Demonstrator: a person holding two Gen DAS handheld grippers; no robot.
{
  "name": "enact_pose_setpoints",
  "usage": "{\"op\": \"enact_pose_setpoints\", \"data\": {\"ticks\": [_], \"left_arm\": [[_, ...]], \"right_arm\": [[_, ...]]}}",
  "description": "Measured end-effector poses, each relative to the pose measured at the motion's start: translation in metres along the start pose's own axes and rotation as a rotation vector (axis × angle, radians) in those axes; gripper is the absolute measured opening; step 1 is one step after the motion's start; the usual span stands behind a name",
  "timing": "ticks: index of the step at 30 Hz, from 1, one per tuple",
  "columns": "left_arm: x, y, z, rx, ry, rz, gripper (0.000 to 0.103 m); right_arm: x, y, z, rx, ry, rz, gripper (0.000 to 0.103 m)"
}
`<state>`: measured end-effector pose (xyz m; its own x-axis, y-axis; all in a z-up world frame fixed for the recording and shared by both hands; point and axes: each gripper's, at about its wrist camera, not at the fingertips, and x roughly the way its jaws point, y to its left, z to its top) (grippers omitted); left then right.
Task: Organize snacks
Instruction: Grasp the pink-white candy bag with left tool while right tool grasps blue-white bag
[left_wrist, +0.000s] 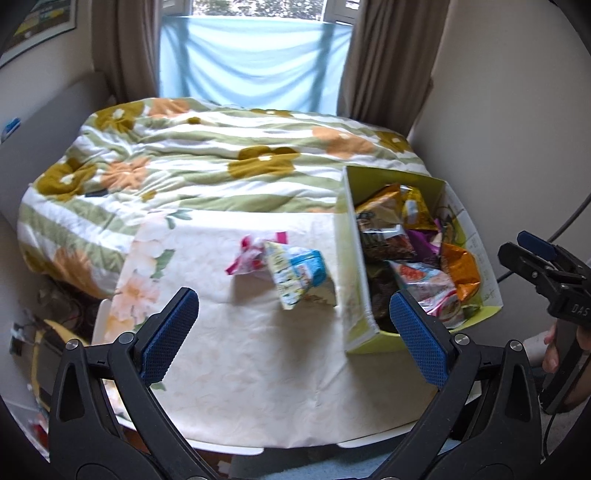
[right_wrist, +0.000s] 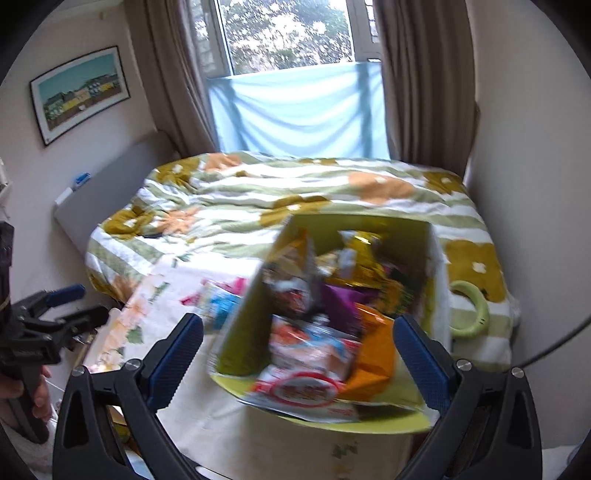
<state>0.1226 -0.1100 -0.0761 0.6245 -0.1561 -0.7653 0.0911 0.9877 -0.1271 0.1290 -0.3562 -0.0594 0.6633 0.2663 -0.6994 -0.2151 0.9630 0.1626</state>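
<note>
careful, with your left gripper (left_wrist: 293, 332) and right gripper (right_wrist: 297, 360) both gaping and empty, the two loose snack packets (left_wrist: 291, 271) lie just ahead of the left claw, and a hasty grab could knock the overfull green box (left_wrist: 351, 258) beside them.

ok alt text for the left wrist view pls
Open left gripper hovers over a cloth-covered table where two snack packets lie beside a green box full of snacks. A floral bedspread lies behind.
</note>
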Motion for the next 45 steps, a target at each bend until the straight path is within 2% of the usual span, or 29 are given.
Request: {"op": "enact_pose_setpoints", "data": {"ticks": [7, 12, 18, 22, 25, 29, 33, 39, 45], "left_arm": [[0.006, 0.050, 0.002, -0.024, 0.008, -0.005, 0.102], [0.028, 0.091, 0.016, 0.006, 0.052, -0.046, 0.102], [0.063, 0.137, 0.036, 0.063, 0.120, -0.111, 0.102], [0.096, 0.163, 0.049, 0.115, 0.170, -0.171, 0.102], [0.127, 0.172, 0.055, 0.166, 0.215, -0.212, 0.102], [0.169, 0.172, 0.058, 0.245, 0.268, -0.255, 0.102], [0.209, 0.159, 0.060, 0.318, 0.311, -0.329, 0.102], [0.268, 0.123, 0.059, 0.420, 0.364, -0.406, 0.102], [0.305, 0.090, 0.051, 0.507, 0.395, -0.449, 0.102]], "right_arm": [[0.030, 0.053, 0.005, -0.044, 0.021, 0.022, 0.102], [0.061, 0.098, 0.005, -0.066, 0.051, -0.017, 0.102], [0.113, 0.148, 0.003, -0.080, 0.114, -0.100, 0.102], [0.145, 0.163, -0.006, -0.027, 0.164, -0.153, 0.102], [0.170, 0.171, -0.012, -0.016, 0.186, -0.224, 0.102], [0.202, 0.172, -0.022, -0.021, 0.224, -0.344, 0.102], [0.220, 0.165, -0.032, -0.007, 0.251, -0.432, 0.102], [0.233, 0.161, -0.036, -0.008, 0.266, -0.499, 0.102], [0.245, 0.164, -0.034, -0.037, 0.262, -0.540, 0.102]]}}
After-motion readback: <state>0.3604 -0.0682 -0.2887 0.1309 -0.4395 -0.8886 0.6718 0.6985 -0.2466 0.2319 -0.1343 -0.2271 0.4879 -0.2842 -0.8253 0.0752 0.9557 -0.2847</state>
